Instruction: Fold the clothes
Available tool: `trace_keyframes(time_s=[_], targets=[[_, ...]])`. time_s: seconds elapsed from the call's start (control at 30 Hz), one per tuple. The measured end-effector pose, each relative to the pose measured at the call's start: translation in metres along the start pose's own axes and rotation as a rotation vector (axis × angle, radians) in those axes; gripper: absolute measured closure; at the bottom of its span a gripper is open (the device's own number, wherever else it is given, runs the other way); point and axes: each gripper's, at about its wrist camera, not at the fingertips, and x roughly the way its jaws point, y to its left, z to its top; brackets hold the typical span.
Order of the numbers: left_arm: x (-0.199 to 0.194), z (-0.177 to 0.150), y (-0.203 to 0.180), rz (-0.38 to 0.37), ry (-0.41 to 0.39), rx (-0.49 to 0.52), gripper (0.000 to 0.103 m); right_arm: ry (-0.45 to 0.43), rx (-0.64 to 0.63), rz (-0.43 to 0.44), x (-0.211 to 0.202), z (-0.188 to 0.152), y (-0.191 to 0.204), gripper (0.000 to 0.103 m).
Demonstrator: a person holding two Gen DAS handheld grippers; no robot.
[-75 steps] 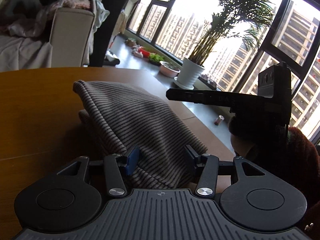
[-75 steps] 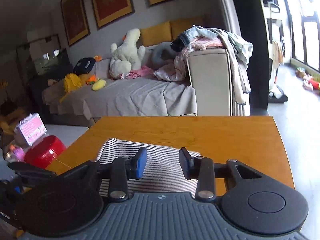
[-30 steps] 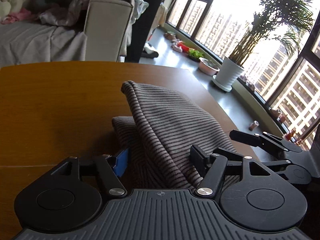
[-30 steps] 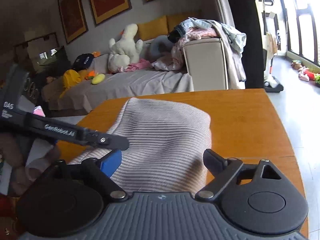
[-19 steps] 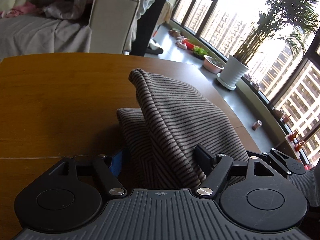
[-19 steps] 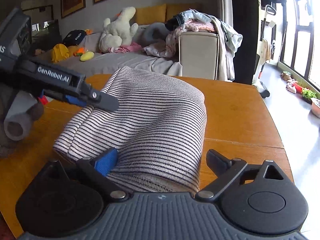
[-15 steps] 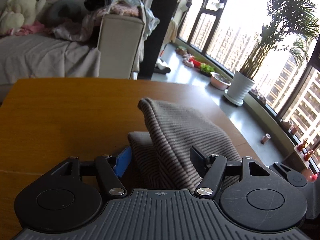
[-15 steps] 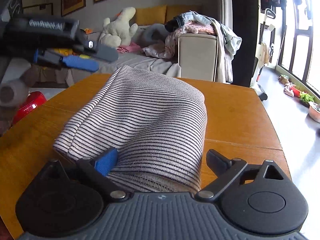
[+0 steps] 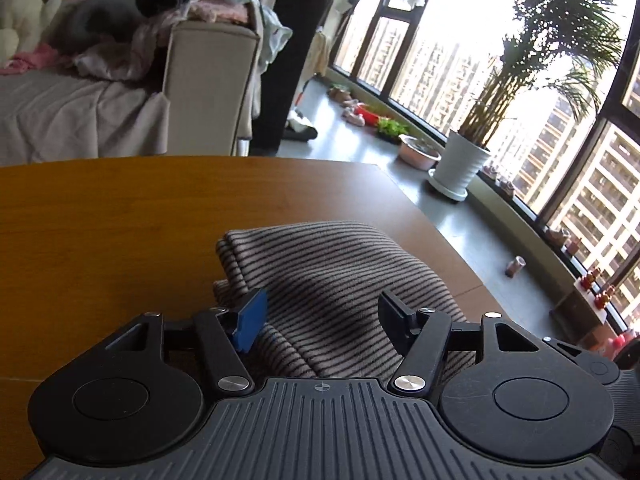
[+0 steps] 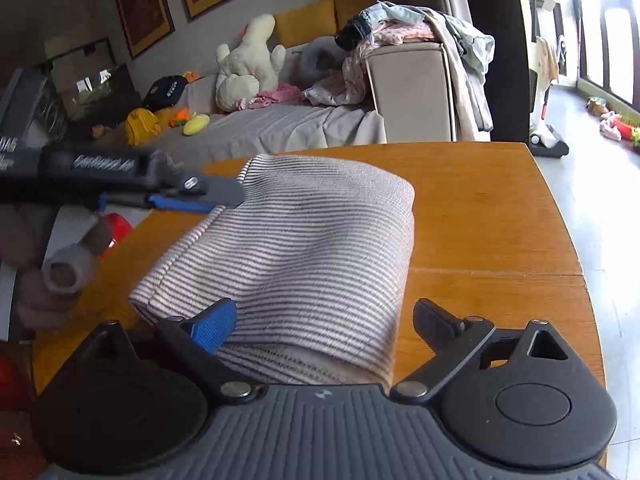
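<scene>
A folded grey-and-white striped garment (image 9: 340,264) (image 10: 312,240) lies on the wooden table (image 9: 120,220) (image 10: 480,200). My left gripper (image 9: 322,314) is open, its blue and black pads apart over the garment's near part. In the right wrist view the left gripper (image 10: 222,200) reaches in from the left, its tips at the garment's far left corner. A hand (image 10: 48,272) holds it. My right gripper (image 10: 325,322) stands wide open. The garment's near hem lies between its fingers, and the pads do not press on it.
A beige sofa (image 10: 412,92) beyond the table carries a heap of clothes (image 10: 420,24) and plush toys (image 10: 248,64). A potted plant (image 9: 464,164) stands by the windows. The table's right edge (image 10: 560,220) drops to the floor.
The raised, tent-like fold of the garment has sunk to a flatter stack. My left gripper lifted off the cloth, then came back down to its corner. The right jaws stayed wide.
</scene>
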Motion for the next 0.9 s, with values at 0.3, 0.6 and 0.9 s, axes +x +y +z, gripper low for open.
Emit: trace_keyframes(time_s=[0.3, 0.6, 0.9], targets=[[-0.007, -0.026, 0.014, -0.025, 0.193, -0.144, 0.012, 0.166, 0.150, 0.115, 0.038, 0.020, -0.050, 0.007], [0.011, -0.036, 0.024, -0.086, 0.195, -0.171, 0.028, 0.237, 0.135, 0.200, 0.076, 0.048, -0.036, 0.031], [-0.020, -0.020, 0.096, 0.026, 0.087, -0.228, 0.036, 0.242, 0.000, 0.301, 0.180, 0.106, 0.041, 0.037]])
